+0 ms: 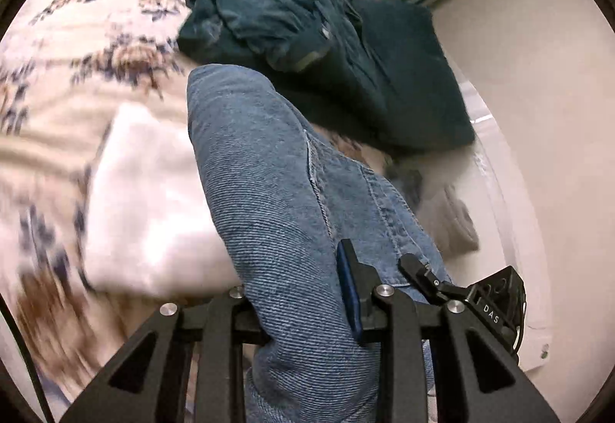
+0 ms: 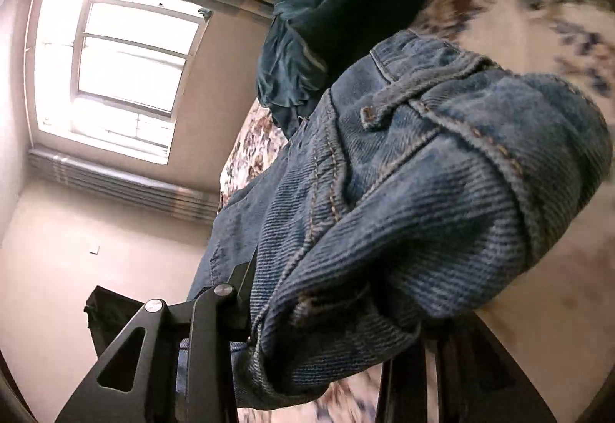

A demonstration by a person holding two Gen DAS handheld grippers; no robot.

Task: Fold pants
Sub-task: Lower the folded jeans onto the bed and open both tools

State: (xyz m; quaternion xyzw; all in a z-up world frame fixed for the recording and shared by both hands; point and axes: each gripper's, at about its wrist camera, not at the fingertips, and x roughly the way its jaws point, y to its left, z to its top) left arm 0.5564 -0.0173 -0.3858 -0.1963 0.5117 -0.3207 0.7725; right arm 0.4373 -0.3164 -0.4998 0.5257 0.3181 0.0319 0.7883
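The left tool [image 1: 303, 292] clamps a bunched fold of the blue jeans [image 1: 269, 192], and the right tool [image 2: 346, 307] grips their waistband [image 2: 442, 108]. At 12 o'clock beyond lies dark teal cloth [image 1: 326, 50] on the floral bed cover [image 1: 77, 38].

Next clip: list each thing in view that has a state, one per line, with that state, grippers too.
jeans: bunched, gripped by both grippers, draped forward over the bed
left gripper: shut on jeans
right gripper: shut on jeans, at the waistband end
dark green cloth: crumpled, unfolded, lying on the bedspread beyond the jeans
bedspread: spread out under the clothes
window: closed, bright with daylight
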